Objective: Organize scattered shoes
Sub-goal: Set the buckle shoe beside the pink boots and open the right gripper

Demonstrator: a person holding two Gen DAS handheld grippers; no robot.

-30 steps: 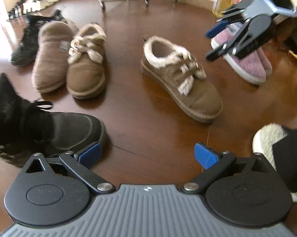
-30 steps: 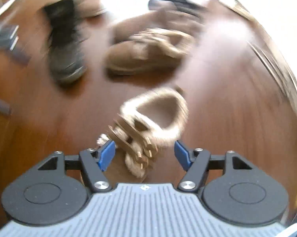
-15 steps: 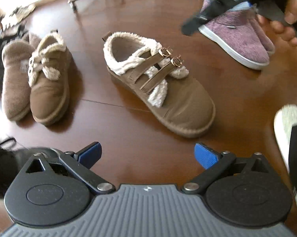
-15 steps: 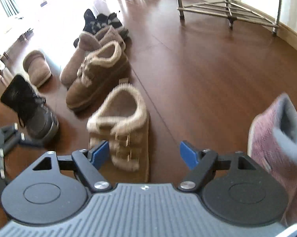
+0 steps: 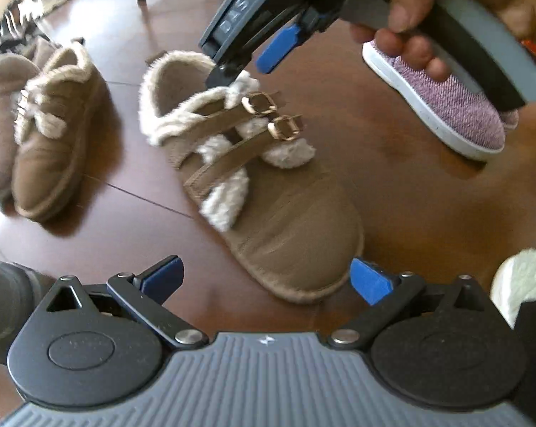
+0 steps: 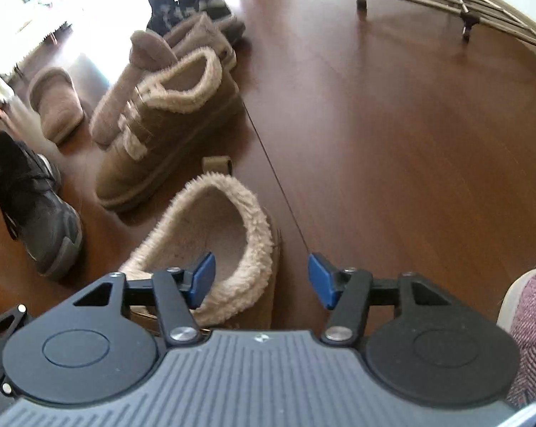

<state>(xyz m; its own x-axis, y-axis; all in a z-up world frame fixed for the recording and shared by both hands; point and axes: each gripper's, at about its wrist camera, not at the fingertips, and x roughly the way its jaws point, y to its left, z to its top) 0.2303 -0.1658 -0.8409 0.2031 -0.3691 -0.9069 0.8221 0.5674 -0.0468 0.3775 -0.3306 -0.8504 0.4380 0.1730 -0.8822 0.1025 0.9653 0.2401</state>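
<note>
On the far left, a matching brown shoe (image 5: 51, 135) sits on the dark wood floor (image 5: 392, 192). The fleece-lined brown shoe (image 5: 253, 185) with two buckled straps lies toe-first just ahead of the left gripper (image 5: 268, 277), jaws wide. The right gripper (image 6: 261, 277), also spread, seems to straddle its fluffy heel collar. Far right lies a pink knit slipper (image 5: 456, 106).

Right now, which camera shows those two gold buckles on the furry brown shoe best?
The left wrist view: both buckles sit in plain sight atop the brown shoe. The right wrist view shows only that shoe's fleecy heel opening; the buckles are hidden.
</note>
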